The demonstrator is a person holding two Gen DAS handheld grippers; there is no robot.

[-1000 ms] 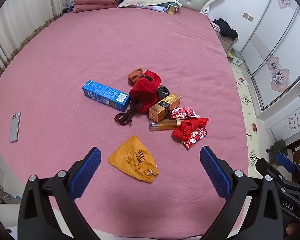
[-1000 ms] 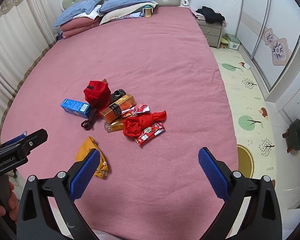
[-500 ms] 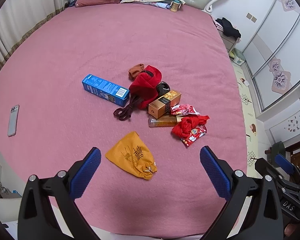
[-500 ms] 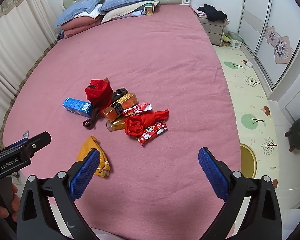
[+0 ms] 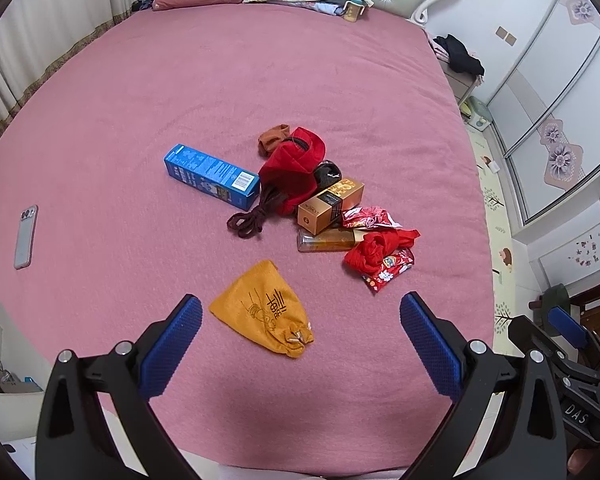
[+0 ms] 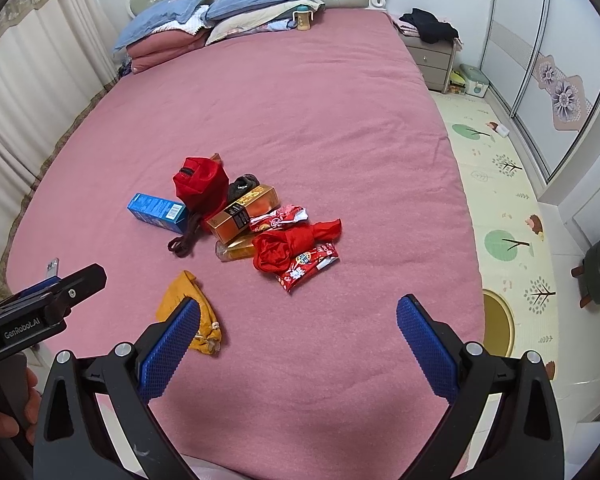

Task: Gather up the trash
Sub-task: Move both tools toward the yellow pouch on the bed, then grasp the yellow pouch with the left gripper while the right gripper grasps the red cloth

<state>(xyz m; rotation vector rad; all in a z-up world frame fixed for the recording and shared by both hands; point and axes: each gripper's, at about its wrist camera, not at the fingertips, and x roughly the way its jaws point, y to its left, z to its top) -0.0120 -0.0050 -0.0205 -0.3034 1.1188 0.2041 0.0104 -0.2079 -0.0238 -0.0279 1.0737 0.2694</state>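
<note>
On the wide pink-blanketed bed (image 5: 300, 80), a heap of litter lies mid-mattress around a long blue cardboard box (image 5: 211, 175) and a gold carton (image 5: 331, 206), with an orange drawstring cloth pouch (image 5: 264, 312) nearer. The left gripper (image 5: 300, 322) and right gripper (image 6: 298, 324) both hover wide open, empty. Collecting seems not yet begun; the next move probably calls for lowering onto the pouch.

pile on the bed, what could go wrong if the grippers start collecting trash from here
1. The red snack wrapper lies partly under the red cloth, so a pinch may lift the cloth too.
2. The amber bottle is wedged beside the gold box; pulling one could roll the other.
3. The phone and yellow pouch are probably not trash and could be swept up by mistake.
</note>
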